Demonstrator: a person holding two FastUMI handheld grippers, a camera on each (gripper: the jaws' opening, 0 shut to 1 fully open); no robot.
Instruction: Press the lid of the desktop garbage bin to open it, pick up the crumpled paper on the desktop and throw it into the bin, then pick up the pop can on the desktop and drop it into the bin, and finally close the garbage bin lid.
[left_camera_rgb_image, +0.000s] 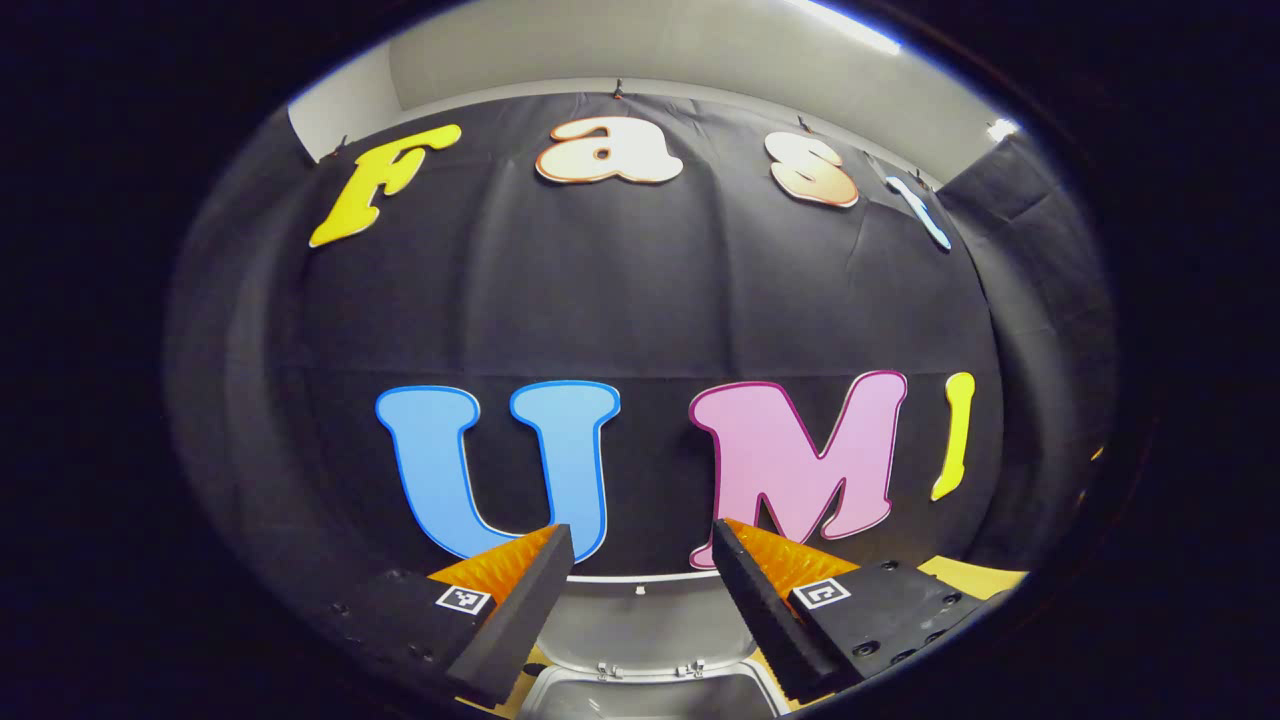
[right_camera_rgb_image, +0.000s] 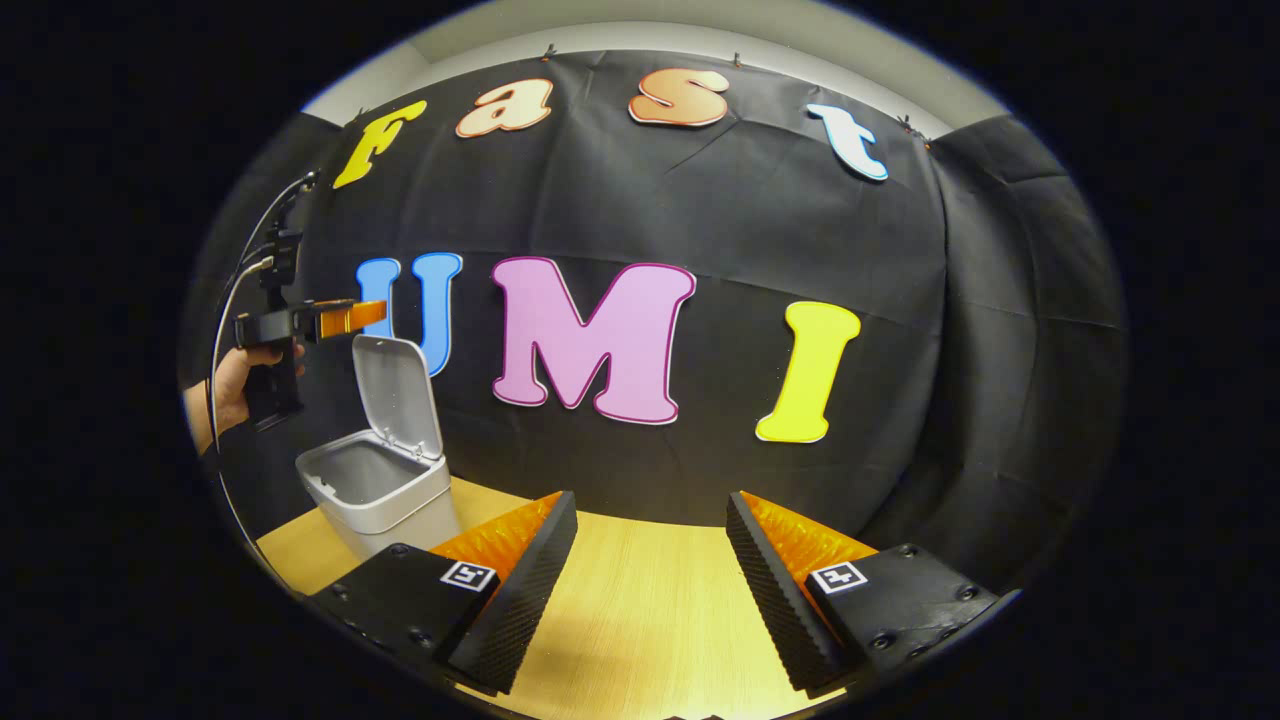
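The garbage bin (right_camera_rgb_image: 378, 490) stands on the tabletop (right_camera_rgb_image: 640, 600), lid (right_camera_rgb_image: 400, 395) raised — the left hand-held gripper (right_camera_rgb_image: 345, 317) hovers released just above that lid; the right hand-held gripper (right_camera_rgb_image: 650, 520), empty-spread, sits well right.

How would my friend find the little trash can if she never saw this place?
Look at the wooden table in front of the black cloth wall. Near its left end, in the right gripper view, stands the trash can. It is a small pale grey box with its flip lid standing up, open, just below the left claw.
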